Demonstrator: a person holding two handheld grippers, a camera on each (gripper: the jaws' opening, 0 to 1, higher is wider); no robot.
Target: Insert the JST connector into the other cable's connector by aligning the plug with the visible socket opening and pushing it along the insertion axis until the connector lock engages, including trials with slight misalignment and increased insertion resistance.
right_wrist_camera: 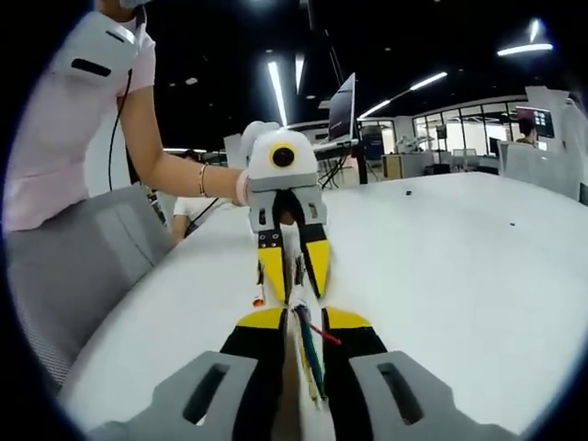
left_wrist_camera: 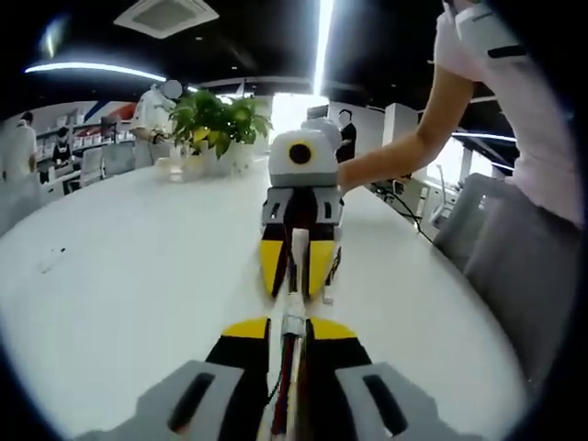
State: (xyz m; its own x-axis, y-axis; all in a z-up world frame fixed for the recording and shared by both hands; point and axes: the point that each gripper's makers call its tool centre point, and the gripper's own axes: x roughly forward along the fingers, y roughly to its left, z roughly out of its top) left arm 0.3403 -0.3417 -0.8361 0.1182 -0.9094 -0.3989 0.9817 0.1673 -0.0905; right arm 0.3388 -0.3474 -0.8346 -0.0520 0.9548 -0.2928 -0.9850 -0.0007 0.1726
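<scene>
My left gripper (left_wrist_camera: 288, 344) is clamped on a white connector (left_wrist_camera: 296, 308); my right gripper (right_wrist_camera: 301, 342) pinches the coloured cable (right_wrist_camera: 310, 354). Both meet nose to nose, low over the white bench (left_wrist_camera: 129, 276).

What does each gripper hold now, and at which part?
Left gripper grips a red-and-black wired cable behind its white connector. Right gripper grips a multicoloured cable by its wires.

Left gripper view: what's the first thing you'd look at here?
The two yellow-and-black grippers meeting nose to nose over the white table: the left gripper below, the right gripper opposite, each pinching a cable. Behind them a leafy green plant stands at the table's far end.
</scene>
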